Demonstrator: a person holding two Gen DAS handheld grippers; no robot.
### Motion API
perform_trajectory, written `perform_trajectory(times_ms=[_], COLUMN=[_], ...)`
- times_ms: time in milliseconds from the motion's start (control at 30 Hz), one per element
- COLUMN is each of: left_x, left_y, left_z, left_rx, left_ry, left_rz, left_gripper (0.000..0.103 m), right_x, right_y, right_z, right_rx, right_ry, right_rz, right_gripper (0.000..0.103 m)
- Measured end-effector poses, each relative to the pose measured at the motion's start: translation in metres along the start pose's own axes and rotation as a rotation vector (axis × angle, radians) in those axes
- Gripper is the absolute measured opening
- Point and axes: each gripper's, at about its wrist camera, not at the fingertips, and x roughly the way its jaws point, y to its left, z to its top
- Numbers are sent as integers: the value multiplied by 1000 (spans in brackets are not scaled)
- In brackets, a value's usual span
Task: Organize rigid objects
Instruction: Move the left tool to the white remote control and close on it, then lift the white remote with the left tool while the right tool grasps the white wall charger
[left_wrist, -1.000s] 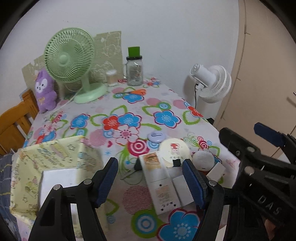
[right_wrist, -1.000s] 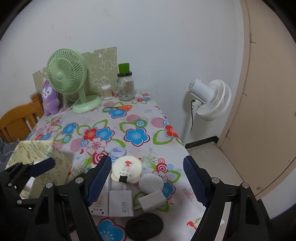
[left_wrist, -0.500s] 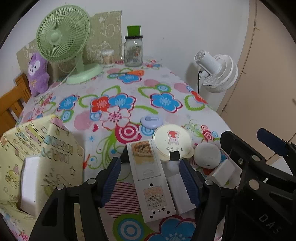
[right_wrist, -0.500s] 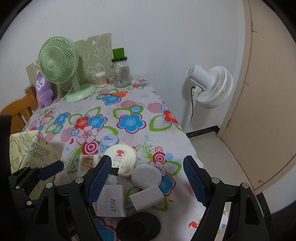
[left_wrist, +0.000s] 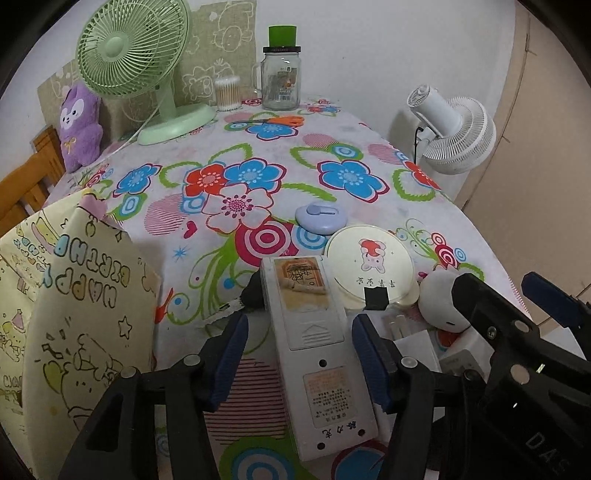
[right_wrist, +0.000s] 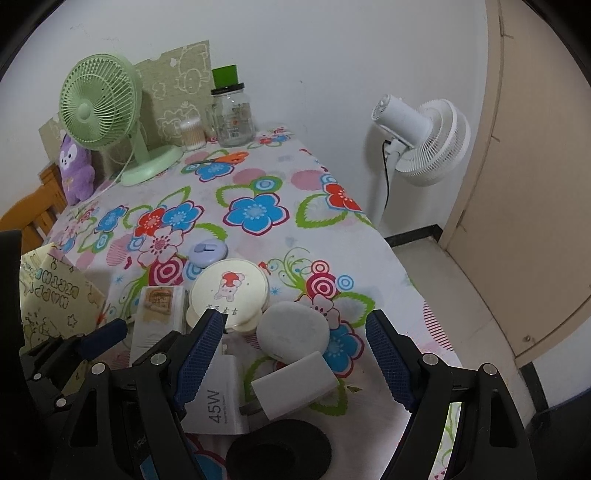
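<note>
Jaws of the left gripper (left_wrist: 299, 354), which had just been closing, stood either side of the long white plastic remote control (left_wrist: 314, 354), its long axis running straight ahead between them, a sliver of gap at each pad, nothing gripped yet. Beside it the right gripper (right_wrist: 295, 354) hung wide and empty over the white charger block (right_wrist: 295, 384) and grey-white round puck (right_wrist: 293, 330). Beyond lay the cream round compact (left_wrist: 371, 267) on the flowered tablecloth (left_wrist: 258, 155).

White wall (right_wrist: 314, 55), beige door (right_wrist: 535, 184), wooden chair (left_wrist: 29, 177), floral tablecloth (left_wrist: 332, 147)
</note>
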Motion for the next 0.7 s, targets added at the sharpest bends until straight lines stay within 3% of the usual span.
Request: perform_trajectory(times_ms=[133, 600, 700], left_x=[8, 1, -3], left_y=[-1, 10, 14], left_z=[2, -10, -17], left_rx=[-12, 23, 22], left_ry=[17, 37, 59], left_rz=[-6, 23, 1], left_gripper=[52, 50, 50], right_x=[4, 9, 10], right_y=[-2, 13, 21], right_z=[1, -7, -11], right_rx=[14, -21, -35], right_ry=[7, 39, 49], right_rz=[-8, 21, 40], right_gripper=[83, 83, 82])
